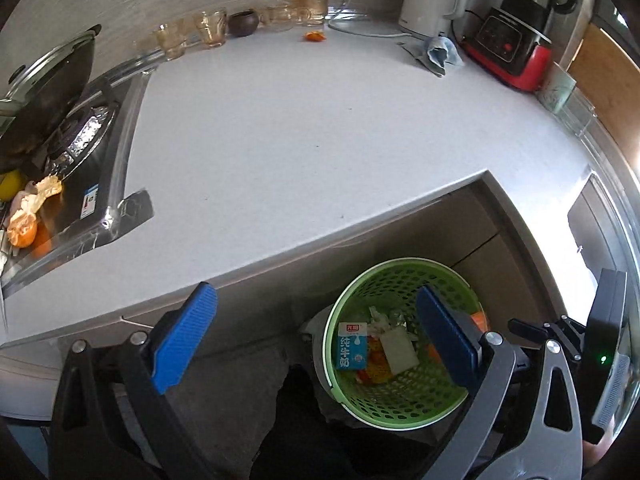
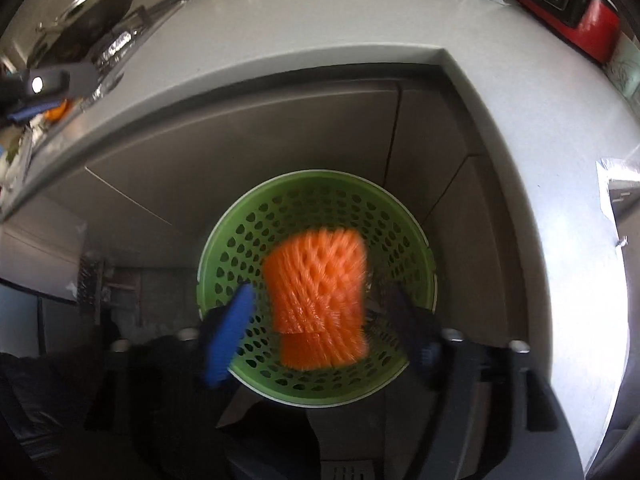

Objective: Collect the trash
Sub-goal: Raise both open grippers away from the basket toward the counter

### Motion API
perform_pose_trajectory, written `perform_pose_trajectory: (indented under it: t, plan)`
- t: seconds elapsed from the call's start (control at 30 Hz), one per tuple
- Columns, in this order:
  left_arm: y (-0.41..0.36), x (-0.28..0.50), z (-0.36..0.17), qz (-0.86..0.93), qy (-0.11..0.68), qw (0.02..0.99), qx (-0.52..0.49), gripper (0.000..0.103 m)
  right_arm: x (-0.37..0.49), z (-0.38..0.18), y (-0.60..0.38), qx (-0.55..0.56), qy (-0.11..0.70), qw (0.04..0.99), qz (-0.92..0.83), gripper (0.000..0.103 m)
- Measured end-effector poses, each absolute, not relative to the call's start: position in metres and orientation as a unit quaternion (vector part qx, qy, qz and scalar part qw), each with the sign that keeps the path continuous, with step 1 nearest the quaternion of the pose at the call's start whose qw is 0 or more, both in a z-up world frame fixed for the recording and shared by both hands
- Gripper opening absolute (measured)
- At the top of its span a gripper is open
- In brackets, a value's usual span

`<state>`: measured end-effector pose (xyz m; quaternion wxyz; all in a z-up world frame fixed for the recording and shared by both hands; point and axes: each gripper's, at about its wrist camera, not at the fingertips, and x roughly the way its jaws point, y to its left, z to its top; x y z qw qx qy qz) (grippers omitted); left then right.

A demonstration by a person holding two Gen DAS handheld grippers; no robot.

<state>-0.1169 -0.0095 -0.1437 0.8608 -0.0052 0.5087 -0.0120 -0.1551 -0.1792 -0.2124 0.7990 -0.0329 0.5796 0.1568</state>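
R gripper (image 2: 320,320) open | orange foam net (image 2: 318,298) over perforated green basket (image 2: 320,200)

Orange foam net (image 2: 318,300) above green basket (image 2: 416,236)

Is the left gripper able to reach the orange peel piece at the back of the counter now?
Probably yes: the left gripper is open and empty, and bare counter lies before the orange peel piece.
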Motion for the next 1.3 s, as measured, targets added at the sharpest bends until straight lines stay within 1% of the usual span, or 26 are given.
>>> perform_pose_trajectory:
  t: [0.1, 0.3, 0.47, 0.63, 0.8, 1.0, 1.3]
  plan:
    - [-0.008, -0.115, -0.143, -0.011, 0.510, 0.860, -0.004, 0.095, -0.152, -0.208, -0.179, -0.030, 0.577, 0.801, 0.155, 0.089]
    - [-0.004, -0.108, -0.142, -0.011, 0.509, 0.861, -0.002, 0.095, -0.144, -0.193, -0.185, -0.018, 0.568, 0.812, 0.136, 0.097]
    - [-0.002, -0.097, -0.138, -0.014, 0.506, 0.862, 0.001, 0.095, -0.135, -0.180, -0.188, -0.004, 0.559, 0.819, 0.129, 0.100]
    - [-0.001, -0.071, -0.134, -0.026, 0.504, 0.863, 0.005, 0.095, -0.117, -0.164, -0.190, 0.017, 0.544, 0.832, 0.107, 0.100]
    - [-0.001, -0.022, -0.130, -0.041, 0.497, 0.867, 0.015, 0.095, -0.085, -0.144, -0.196, 0.053, 0.524, 0.847, 0.076, 0.100]
    - [0.015, 0.061, -0.127, -0.060, 0.487, 0.871, 0.022, 0.095, -0.028, -0.125, -0.205, 0.093, 0.501, 0.860, 0.025, 0.101]
    - [0.021, 0.176, -0.136, -0.089, 0.472, 0.876, 0.043, 0.095, 0.055, -0.118, -0.212, 0.114, 0.482, 0.868, -0.049, 0.101]
